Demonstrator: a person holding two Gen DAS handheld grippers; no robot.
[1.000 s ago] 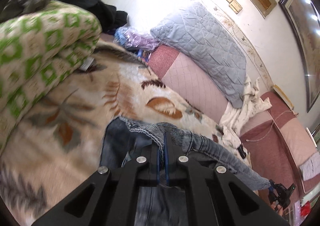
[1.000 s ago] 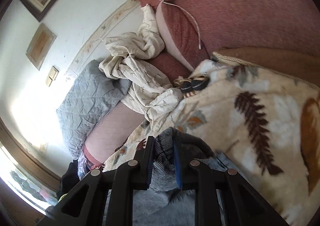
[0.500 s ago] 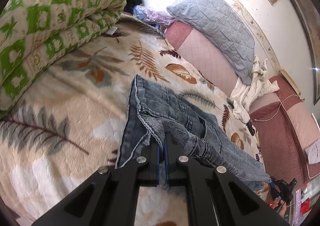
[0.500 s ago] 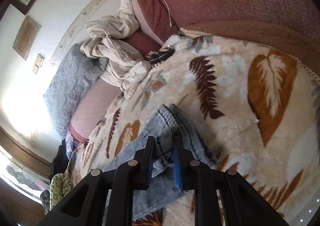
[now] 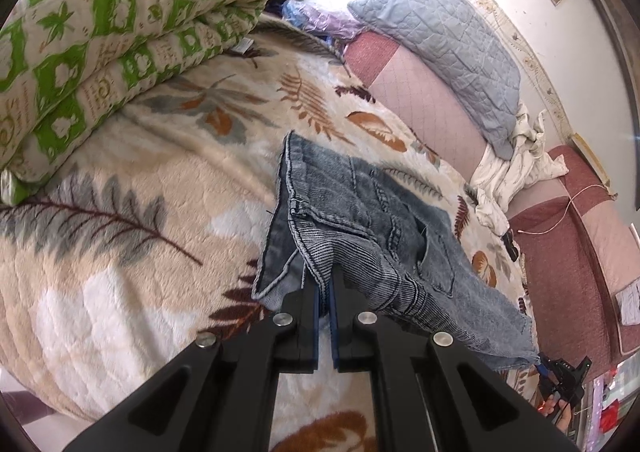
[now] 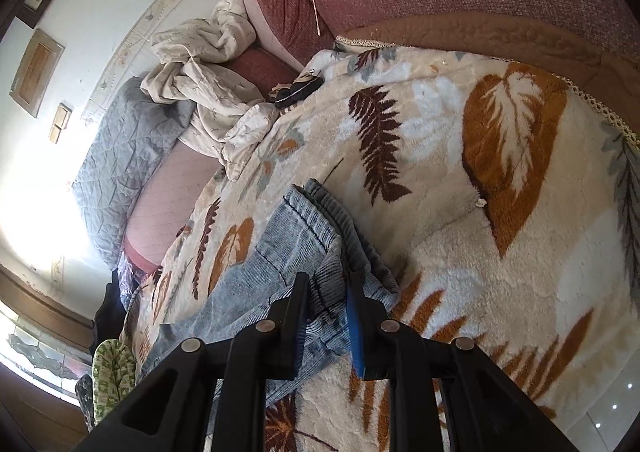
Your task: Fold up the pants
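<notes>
Item: denim pants (image 5: 360,220), centre of the left-wrist frame, laid on a leaf-print fleece blanket (image 5: 132,212); far portion flat, near edge lifted.

Handling: judged soft, floppy, fairly heavy; thick seams and hems give the surest hold, thin panels would sag.

Left gripper (image 5: 325,288): lower centre of frame, angled downward, jaws pinched tight on a ribbed hem edge.

Right gripper (image 6: 326,304): lower centre of its frame, tilted downward likewise, jaws clamped on a thicker bunched fold.

Surroundings: green quilt (image 5: 100,32) upper left; grey pillow (image 5: 436,48) upper right.
</notes>
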